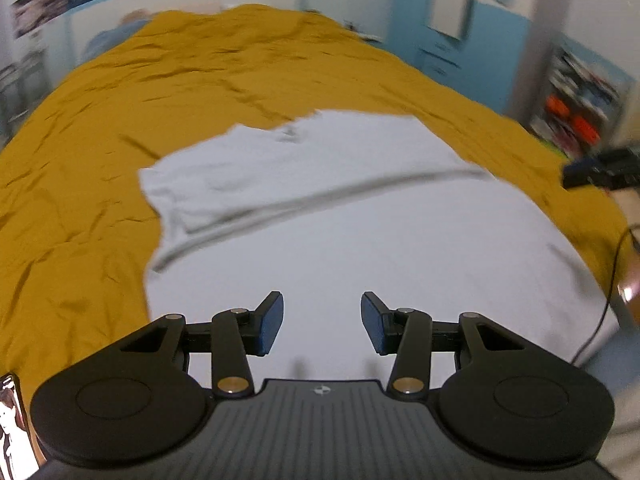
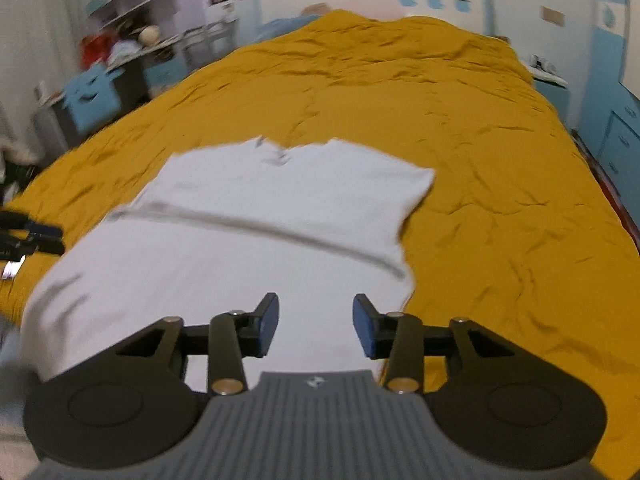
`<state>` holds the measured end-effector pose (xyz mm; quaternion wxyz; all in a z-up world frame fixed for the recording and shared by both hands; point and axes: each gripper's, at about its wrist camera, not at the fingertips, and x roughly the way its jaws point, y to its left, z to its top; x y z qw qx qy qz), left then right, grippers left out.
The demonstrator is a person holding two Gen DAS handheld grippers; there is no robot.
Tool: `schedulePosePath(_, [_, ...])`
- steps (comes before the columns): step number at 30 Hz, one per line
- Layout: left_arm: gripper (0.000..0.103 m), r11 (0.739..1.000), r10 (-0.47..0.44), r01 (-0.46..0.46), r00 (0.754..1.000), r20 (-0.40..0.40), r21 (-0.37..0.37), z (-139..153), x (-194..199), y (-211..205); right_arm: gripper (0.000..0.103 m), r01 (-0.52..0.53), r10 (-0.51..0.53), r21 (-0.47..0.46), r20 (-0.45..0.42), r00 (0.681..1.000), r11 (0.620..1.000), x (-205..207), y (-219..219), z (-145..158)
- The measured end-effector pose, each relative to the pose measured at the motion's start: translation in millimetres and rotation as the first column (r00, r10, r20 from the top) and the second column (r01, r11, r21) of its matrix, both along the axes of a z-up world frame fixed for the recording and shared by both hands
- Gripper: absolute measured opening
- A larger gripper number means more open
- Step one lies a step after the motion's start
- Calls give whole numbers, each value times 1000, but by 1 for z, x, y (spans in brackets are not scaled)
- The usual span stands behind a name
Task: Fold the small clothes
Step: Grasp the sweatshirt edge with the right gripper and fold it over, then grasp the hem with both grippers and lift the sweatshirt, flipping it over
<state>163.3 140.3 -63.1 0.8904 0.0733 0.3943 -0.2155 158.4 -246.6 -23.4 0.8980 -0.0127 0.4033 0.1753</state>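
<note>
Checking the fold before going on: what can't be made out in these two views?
- Shirt near hem: both views, hidden behind the gripper bodies.
- Collar label: both views, blurred and too small to read.
- Right gripper in the left view: cut off by the edge.
- Shelves: blurred.

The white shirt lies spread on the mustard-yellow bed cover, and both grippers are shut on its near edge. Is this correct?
Not quite. The white shirt does lie spread on the mustard-yellow bed cover, but neither gripper is shut on it. The left wrist view shows the left gripper with jaws apart and nothing between them; the right wrist view shows the same for the right gripper.
</note>
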Motion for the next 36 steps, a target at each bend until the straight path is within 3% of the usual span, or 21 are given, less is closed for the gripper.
schedulePosePath(4, [62,993,-97,97,995,-5,69,-8,-31,-10,40,-96,96,-52,-4,995,994,-42,21,-9])
schedulePosePath(8, [62,972,-181,185,983,-42,143,-20,-59,-16,41,-169,167,-89,-33,985,982,-76,38,-24])
schedulePosePath(10, [63,954,-225,231,973,-57,190,-26,-75,-20,47,-200,196,-114,-46,980,973,-90,45,-31])
schedulePosePath(11, [64,943,-244,251,968,-62,218,-29,-82,-23,54,-221,216,-131,-51,975,966,-96,48,-35])
schedulePosePath(16, [73,874,-324,334,942,-87,354,-49,-114,-32,59,-350,339,-242,-88,937,905,-125,69,-55])
schedulePosePath(18, [74,842,-337,343,937,-90,417,-61,-122,-33,65,-385,370,-281,-107,923,879,-130,74,-65])
schedulePosePath(22, [78,769,-336,312,940,-62,557,-88,-132,-35,65,-398,376,-360,-134,917,844,-136,76,-82])
schedulePosePath(26, [84,686,-393,322,919,-40,652,-112,-141,-41,67,-415,390,-405,-148,909,814,-141,74,-102])
schedulePosePath(29, [90,653,-405,320,913,-40,686,-127,-141,-44,75,-441,422,-448,-148,895,778,-146,78,-114])
schedulePosePath(32, [85,568,-455,314,890,-28,761,-148,-146,-46,79,-481,474,-520,-158,866,706,-154,86,-130])
schedulePosePath(35, [76,578,-442,283,897,3,765,-150,-145,-45,75,-498,517,-592,-154,842,634,-160,91,-144])
schedulePosePath(36, [65,586,-436,269,900,18,764,-148,-145,-44,69,-494,521,-606,-148,840,624,-162,91,-145])
